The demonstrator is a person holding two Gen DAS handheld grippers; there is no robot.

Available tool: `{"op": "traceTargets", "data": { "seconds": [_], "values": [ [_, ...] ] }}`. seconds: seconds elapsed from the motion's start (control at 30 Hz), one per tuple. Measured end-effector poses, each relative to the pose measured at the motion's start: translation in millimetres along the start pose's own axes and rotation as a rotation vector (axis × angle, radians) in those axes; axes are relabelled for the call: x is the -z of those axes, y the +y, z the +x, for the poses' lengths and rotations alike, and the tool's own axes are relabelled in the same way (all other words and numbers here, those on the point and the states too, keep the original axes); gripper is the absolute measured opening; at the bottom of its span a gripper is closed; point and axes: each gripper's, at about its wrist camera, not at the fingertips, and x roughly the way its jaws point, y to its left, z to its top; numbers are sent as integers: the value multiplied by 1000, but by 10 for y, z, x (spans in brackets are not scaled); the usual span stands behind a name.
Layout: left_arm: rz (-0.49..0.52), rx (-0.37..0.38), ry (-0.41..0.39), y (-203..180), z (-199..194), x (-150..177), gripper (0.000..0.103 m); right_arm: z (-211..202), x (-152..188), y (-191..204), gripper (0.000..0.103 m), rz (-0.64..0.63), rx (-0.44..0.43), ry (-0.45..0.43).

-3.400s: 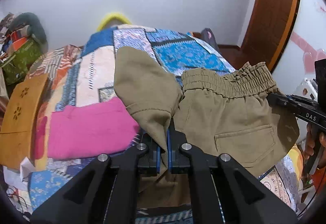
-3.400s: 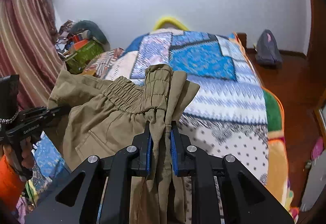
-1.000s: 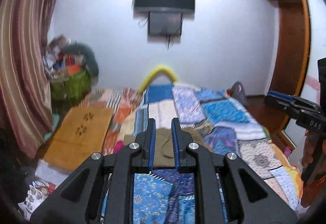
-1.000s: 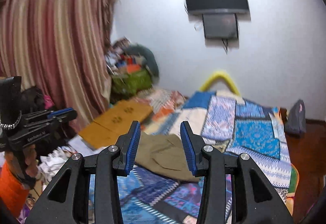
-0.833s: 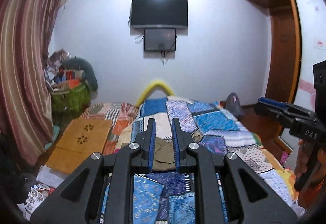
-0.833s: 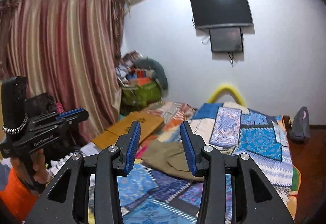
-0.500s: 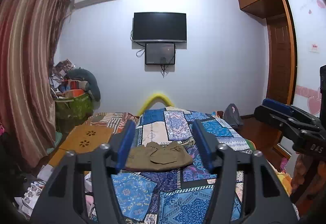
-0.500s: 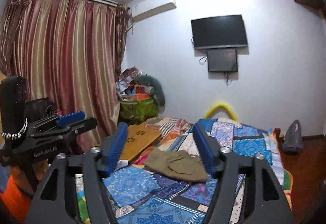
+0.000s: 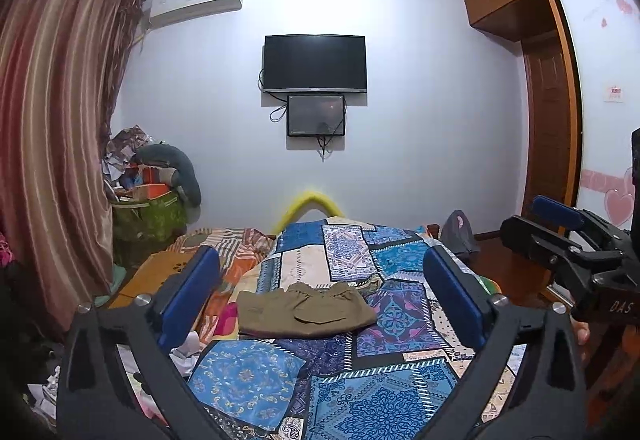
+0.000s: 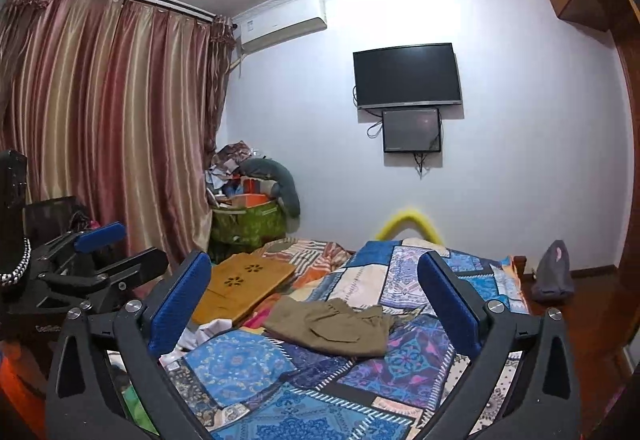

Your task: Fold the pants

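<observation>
The olive pants (image 9: 306, 310) lie folded in a flat bundle on the patchwork bedspread (image 9: 340, 380), waistband toward the far wall. They also show in the right wrist view (image 10: 332, 326). My left gripper (image 9: 320, 296) is open wide and empty, held well back from the pants. My right gripper (image 10: 314, 298) is open wide and empty too, also far back. Each gripper shows in the other's view: the right one (image 9: 568, 240) at the right edge, the left one (image 10: 96, 260) at the left edge.
A wooden lap tray (image 10: 244, 286) lies left of the pants on the bed. A green bag piled with clutter (image 10: 248, 220) stands by the curtain (image 10: 100, 140). A TV (image 9: 315, 62) hangs on the far wall. A grey backpack (image 10: 554, 272) sits on the floor at right.
Both grippers let go of the pants, pulled up and back from the bed, and opened wide. The pants now lie folded on the bedspread.
</observation>
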Motion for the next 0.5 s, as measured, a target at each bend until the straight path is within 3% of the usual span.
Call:
{"op": "traceTargets", "data": {
  "seconds": [0.5],
  "values": [
    [6, -7, 1, -30, 47, 78, 103, -11, 113, 11, 103, 3, 10, 34]
  ]
}}
